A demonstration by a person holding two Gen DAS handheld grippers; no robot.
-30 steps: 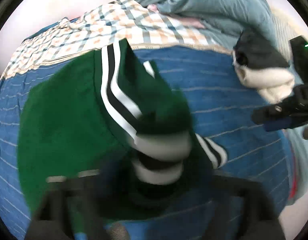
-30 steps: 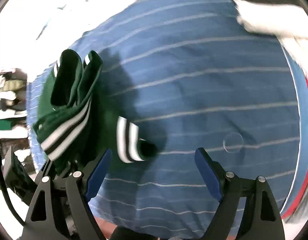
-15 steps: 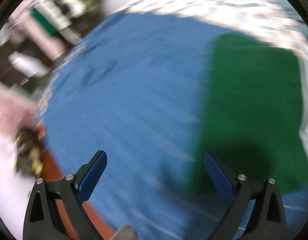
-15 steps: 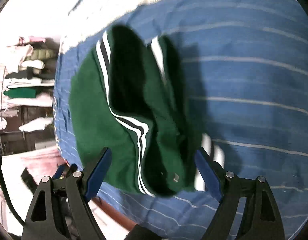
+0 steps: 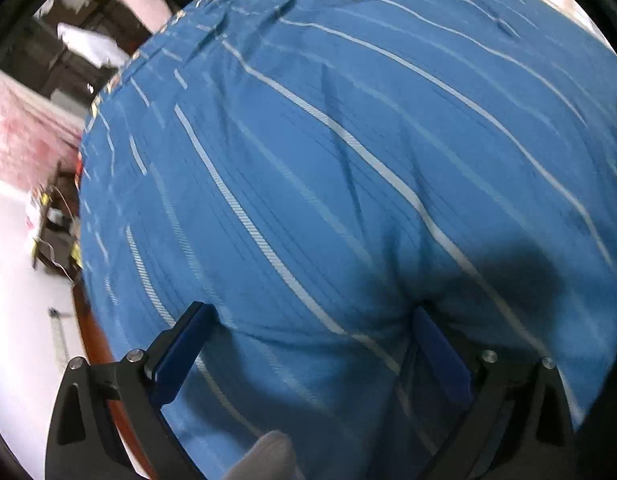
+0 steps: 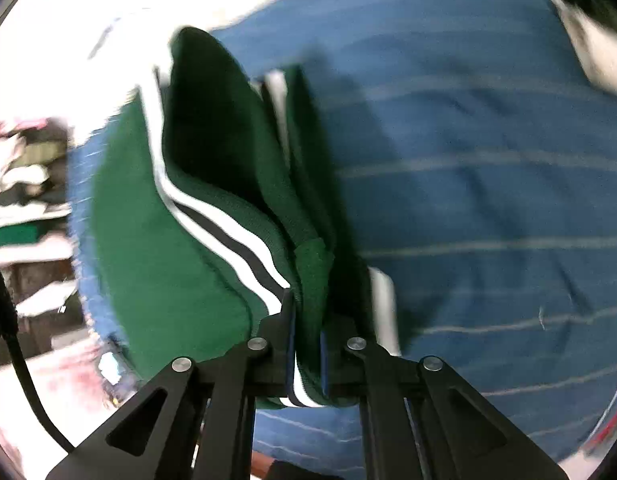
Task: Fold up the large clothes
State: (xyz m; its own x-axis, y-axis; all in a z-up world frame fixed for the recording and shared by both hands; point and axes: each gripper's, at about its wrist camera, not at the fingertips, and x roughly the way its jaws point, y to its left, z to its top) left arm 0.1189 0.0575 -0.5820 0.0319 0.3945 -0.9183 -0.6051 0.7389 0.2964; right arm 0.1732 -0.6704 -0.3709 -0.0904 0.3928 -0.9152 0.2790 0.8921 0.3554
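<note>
Right hand-held gripper [image 6: 306, 344]: its jaws had just closed, clenched on a fold of the green knit garment with white and black stripes [image 6: 156, 248].
Left hand-held gripper [image 5: 308, 344]: released, blue pads wide apart with nothing between them, pointing down at the bedding.
Garment: draped from the right grip onto the blue bedspread with thin white stripes [image 6: 488, 184].

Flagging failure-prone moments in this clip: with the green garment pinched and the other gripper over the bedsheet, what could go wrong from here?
1. The right gripper, its jaws just closed, pinches only a bunched edge of the green garment; several layers may lift together and spoil the fold.
2. The left gripper is open with only blue striped sheet between its fingers; closing here would likely grab bedding, not the garment.
</note>
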